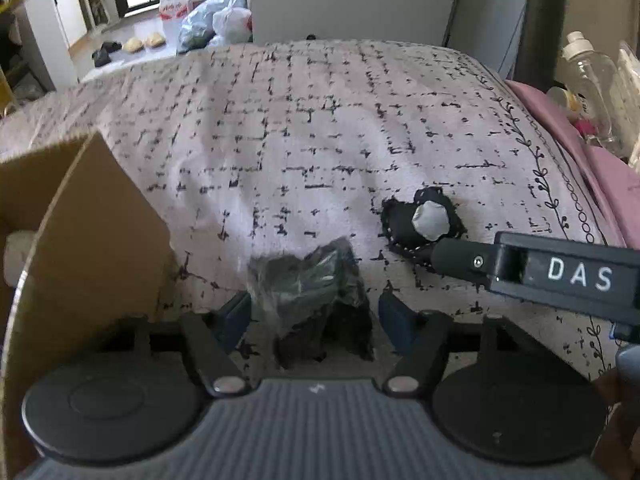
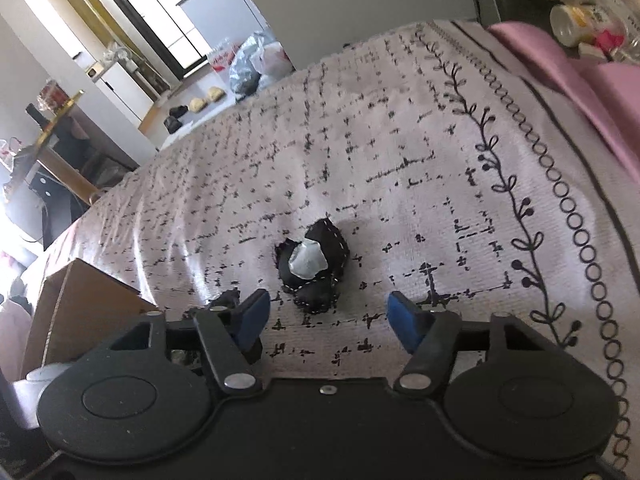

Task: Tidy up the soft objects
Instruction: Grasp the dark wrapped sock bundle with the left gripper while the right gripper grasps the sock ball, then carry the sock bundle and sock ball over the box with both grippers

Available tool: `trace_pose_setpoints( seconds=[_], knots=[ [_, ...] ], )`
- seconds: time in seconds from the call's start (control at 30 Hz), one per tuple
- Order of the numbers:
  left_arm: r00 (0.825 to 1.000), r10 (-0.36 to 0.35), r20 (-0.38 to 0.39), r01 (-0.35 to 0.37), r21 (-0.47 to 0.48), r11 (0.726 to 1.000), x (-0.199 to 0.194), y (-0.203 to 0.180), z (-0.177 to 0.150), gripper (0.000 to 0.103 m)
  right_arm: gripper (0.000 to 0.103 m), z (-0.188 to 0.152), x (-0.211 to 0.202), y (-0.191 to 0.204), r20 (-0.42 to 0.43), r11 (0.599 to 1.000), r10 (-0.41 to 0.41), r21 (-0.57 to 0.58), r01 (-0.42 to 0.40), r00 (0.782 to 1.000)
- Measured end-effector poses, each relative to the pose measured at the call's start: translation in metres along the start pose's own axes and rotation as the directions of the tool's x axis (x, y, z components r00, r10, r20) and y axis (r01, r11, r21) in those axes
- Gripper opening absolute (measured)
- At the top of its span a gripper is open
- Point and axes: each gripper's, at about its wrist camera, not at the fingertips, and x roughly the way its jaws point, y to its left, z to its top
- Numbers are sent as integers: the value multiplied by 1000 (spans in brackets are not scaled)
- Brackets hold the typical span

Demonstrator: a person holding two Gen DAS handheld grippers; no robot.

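Note:
A dark soft item in clear plastic wrap [image 1: 312,280] lies on the patterned bedspread [image 1: 304,128] between the open fingers of my left gripper [image 1: 314,312]. A black stitched soft toy with a white patch [image 1: 424,226] lies to its right; in the right wrist view the toy [image 2: 316,268] sits just ahead of my right gripper [image 2: 326,314], which is open and empty. The right gripper's arm [image 1: 560,276] reaches in from the right in the left wrist view.
An open cardboard box [image 1: 80,232] stands at the left on the bed, also in the right wrist view [image 2: 76,304]. A pink cloth [image 1: 580,140] and bottles [image 1: 592,72] lie along the right edge. Bags [image 1: 216,20] sit on the floor beyond.

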Motion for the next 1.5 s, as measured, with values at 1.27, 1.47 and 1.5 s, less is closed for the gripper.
trace_pose_setpoints(
  seconds=[1.27,1.47,1.5],
  knots=[
    [980,-174,101,164,100,981,-141,23,-35,43,8,-59,-130,68,159,991,-119,-47,128,980],
    [973,-171,154,154,112,982,-164,35,-37,43,8,-65,-147,86,197,988,-122,-65,137,973],
    [971,-173,165,154,121,981,-168,37,-38,43,8,-67,-150,88,201,988,-123,-66,139,972]
  ],
)
